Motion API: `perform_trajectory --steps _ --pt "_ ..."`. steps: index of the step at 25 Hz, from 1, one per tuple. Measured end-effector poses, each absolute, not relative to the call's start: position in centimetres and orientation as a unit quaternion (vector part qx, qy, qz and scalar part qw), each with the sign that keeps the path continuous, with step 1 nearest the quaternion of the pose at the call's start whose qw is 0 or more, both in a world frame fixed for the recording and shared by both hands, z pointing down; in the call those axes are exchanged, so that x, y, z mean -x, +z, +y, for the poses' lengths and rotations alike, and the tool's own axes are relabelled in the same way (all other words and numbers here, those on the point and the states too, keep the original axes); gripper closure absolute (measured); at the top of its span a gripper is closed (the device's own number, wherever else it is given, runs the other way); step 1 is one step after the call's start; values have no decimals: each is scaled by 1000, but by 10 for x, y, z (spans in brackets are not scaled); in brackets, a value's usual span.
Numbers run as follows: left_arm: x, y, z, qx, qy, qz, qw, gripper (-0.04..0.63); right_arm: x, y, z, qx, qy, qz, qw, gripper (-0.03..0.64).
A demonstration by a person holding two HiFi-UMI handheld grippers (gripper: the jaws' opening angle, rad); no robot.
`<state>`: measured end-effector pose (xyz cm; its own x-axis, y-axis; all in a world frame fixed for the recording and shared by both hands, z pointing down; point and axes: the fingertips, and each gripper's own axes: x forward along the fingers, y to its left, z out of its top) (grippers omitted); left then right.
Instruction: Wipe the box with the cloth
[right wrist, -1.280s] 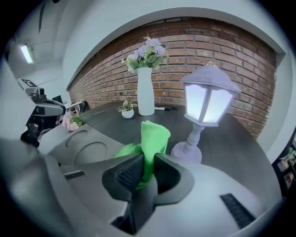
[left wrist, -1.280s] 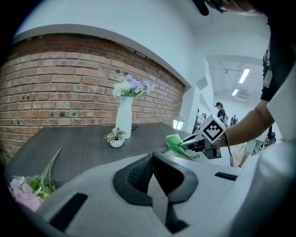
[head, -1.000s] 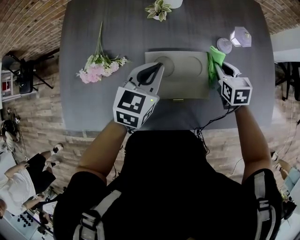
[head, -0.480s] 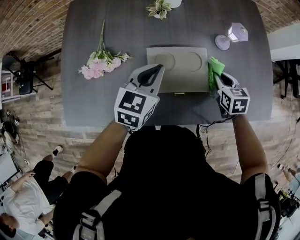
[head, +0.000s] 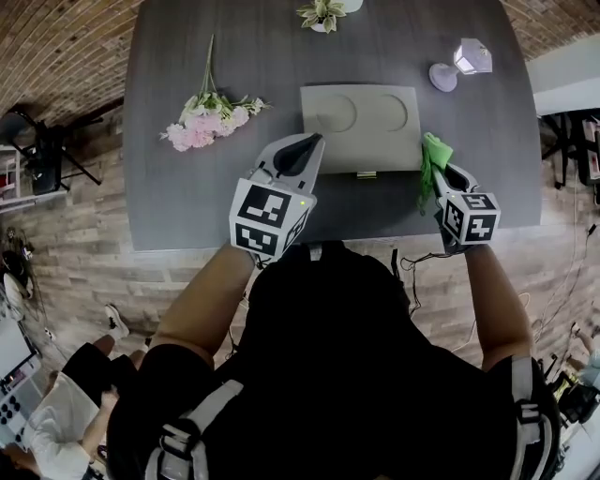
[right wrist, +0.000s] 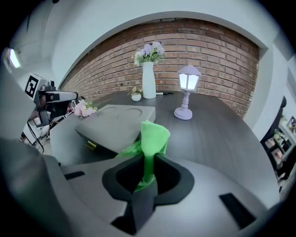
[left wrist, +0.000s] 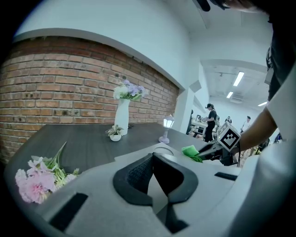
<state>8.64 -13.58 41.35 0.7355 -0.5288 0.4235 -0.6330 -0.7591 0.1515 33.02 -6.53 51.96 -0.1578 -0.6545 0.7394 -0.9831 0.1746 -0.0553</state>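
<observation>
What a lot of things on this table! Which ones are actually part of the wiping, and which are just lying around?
Part of the job:
box
green cloth
right gripper, pinching the cloth

Just lying about:
pink flowers
lamp
small potted plant
white vase
left gripper, shut on nothing

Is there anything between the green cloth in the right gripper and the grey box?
Nothing visible does. The cloth, clamped in the right gripper, sits just beside the right side of the box. The lamp stands farther back, off that path.
</observation>
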Motion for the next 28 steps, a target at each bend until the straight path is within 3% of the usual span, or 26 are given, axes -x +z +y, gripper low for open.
perform_trajectory --steps 19,28 --pt "-11 395 -134 -928 137 -316 141 586 -288 466 -36 -601 252 -687 322 561" --pt "37 394 -148 -915 121 -355 151 586 -171 433 -113 -531 233 -770 265 561"
